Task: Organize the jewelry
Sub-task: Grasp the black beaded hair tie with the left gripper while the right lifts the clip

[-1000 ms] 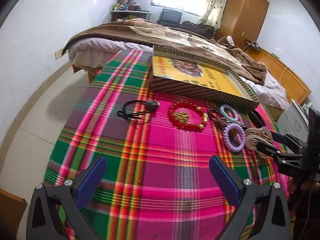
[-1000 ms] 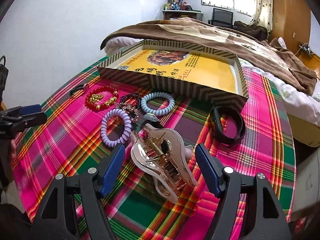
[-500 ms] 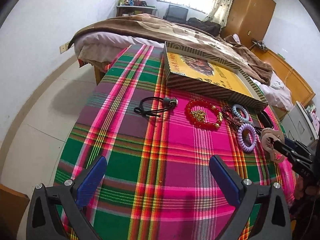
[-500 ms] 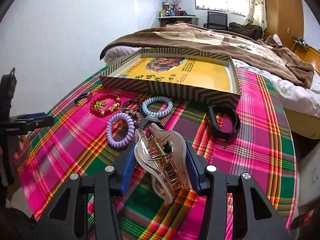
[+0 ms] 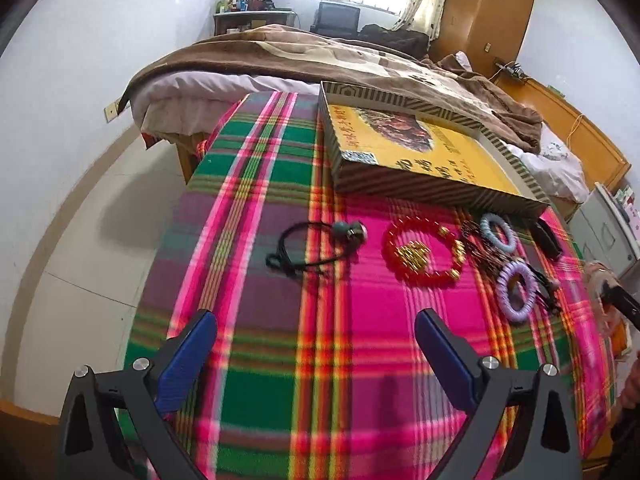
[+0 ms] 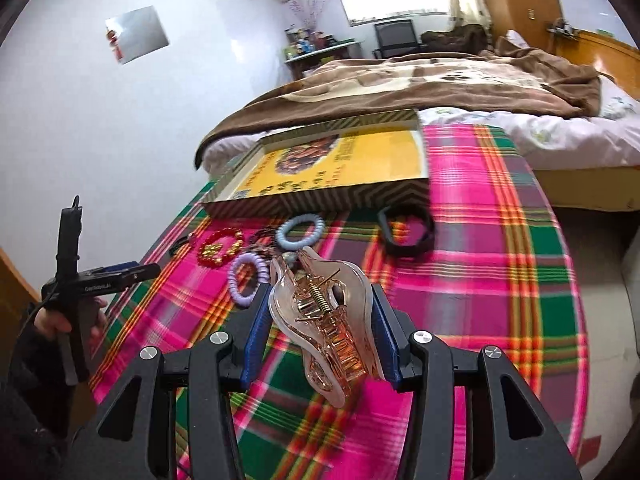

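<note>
My right gripper (image 6: 320, 320) is shut on a rose-gold claw hair clip (image 6: 320, 312) and holds it above the plaid cloth. My left gripper (image 5: 316, 352) is open and empty over the cloth, short of the jewelry. On the cloth lie a black cord with beads (image 5: 316, 248), a red bead bracelet (image 5: 424, 252), a purple coil tie (image 5: 518, 290), a blue coil tie (image 5: 498, 232), a dark beaded piece (image 5: 478, 244) and a black band (image 6: 406, 230). The striped box with a yellow floor (image 5: 420, 152) stands behind them.
The plaid cloth (image 5: 280, 200) covers the table. A bed with a brown blanket (image 5: 320, 60) lies beyond the box. White floor (image 5: 80, 240) drops off on the left. Wooden furniture (image 5: 580, 136) and a cabinet stand at the right.
My right gripper shut on the hair clip and lifted it off the cloth, with the view tilting. My left gripper drew back and left, still open.
</note>
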Motion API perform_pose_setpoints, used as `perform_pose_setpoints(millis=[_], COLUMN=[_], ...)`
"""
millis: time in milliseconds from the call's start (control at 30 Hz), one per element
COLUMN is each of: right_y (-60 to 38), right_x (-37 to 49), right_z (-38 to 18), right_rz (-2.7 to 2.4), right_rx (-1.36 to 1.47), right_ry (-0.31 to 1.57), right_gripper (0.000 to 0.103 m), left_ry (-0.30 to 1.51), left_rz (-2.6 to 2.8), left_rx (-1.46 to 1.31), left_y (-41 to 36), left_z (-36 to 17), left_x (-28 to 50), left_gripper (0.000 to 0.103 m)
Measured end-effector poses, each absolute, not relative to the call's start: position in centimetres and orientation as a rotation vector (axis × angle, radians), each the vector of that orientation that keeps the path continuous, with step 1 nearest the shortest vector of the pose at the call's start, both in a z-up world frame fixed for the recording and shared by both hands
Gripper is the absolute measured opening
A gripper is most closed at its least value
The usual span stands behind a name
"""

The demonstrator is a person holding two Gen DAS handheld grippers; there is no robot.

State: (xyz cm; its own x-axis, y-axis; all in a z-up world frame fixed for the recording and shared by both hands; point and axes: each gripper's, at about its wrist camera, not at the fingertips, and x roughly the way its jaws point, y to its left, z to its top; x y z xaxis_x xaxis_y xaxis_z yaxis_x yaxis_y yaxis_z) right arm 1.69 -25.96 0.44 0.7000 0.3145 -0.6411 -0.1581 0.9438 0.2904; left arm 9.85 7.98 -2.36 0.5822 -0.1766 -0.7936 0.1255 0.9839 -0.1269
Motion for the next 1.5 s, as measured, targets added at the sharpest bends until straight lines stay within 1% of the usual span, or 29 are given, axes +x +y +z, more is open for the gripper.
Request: perform_pose_setpoints(millis=[300,667,767,833,867,933,967,1000,1033,1067,1133,1167,1200,1267,1500], right_y=[-26.2,-25.1,-24.8,-24.6,-24.6,-24.5,-24.5,-24.5,-24.5,-24.6,-24.5,-24.6,-24.6,-24.6,-24.5], right_x=[1.3,3.1,3.4,3.6,3.7,3.8,3.8,3.9,3.9,3.9,4.0,4.1,4.2,4.2,4.1], right_z=[2.4,1.7,1.7,1.6,1.5,1.3,1.2,1.2,1.2,1.3,1.3,1.2,1.2,1.2,1.6], right_rz=[0.238,0.265,0.271,0.273,0.273,0.277,0.277,0.278,0.28,0.281,0.281,0.282,0.281,0.277,0.269], right_rx=[0.196,0.206,0.206,0.208,0.211,0.215,0.214,0.214,0.215,0.215,0.214,0.215,0.215,0.214,0.213], right_ry=[0.694,0.712,0.717,0.72,0.723,0.729,0.729,0.73,0.729,0.729,0.729,0.73,0.73,0.73,0.717], right_gripper=[0.048,0.048,0.048,0.048,0.048,0.048,0.048,0.048,0.048,0.048,0.048,0.048,0.048,0.048,0.048], left_ry=[0.932,0.951,0.945,0.937,0.933,0.925,0.921,0.919,0.917,0.916,0.917,0.917,0.917,0.92,0.901], left_rz=[-0.147,-0.161,-0.162,-0.162,-0.165,-0.163,-0.163,-0.166,-0.168,-0.169,-0.168,-0.166,-0.167,-0.166,-0.174], left_rx=[0.027,0.086,0.084,0.085,0.087,0.085,0.085,0.086,0.089,0.092,0.092,0.091,0.089,0.087,0.072], left_y=[7.7,6.7,6.6,6.6,6.6,6.5,6.5,6.4,6.3,6.3,6.4,6.4,6.5,6.6,6.9], left_z=[-3.5,-4.8,-4.8,-4.6,-4.6,-4.4,-4.3,-4.2,-4.2,-4.2,-4.0,-4.0,-4.0,-3.9,-2.7], left_x=[13.9,16.9,17.4,17.5,17.5,17.5,17.4,17.3,17.3,17.2,17.1,17.1,17.0,16.9,16.0], left_gripper=[0.1,0.098,0.095,0.084,0.08,0.066,0.062,0.051,0.044,0.041,0.025,0.021,0.014,0.01,0.01])
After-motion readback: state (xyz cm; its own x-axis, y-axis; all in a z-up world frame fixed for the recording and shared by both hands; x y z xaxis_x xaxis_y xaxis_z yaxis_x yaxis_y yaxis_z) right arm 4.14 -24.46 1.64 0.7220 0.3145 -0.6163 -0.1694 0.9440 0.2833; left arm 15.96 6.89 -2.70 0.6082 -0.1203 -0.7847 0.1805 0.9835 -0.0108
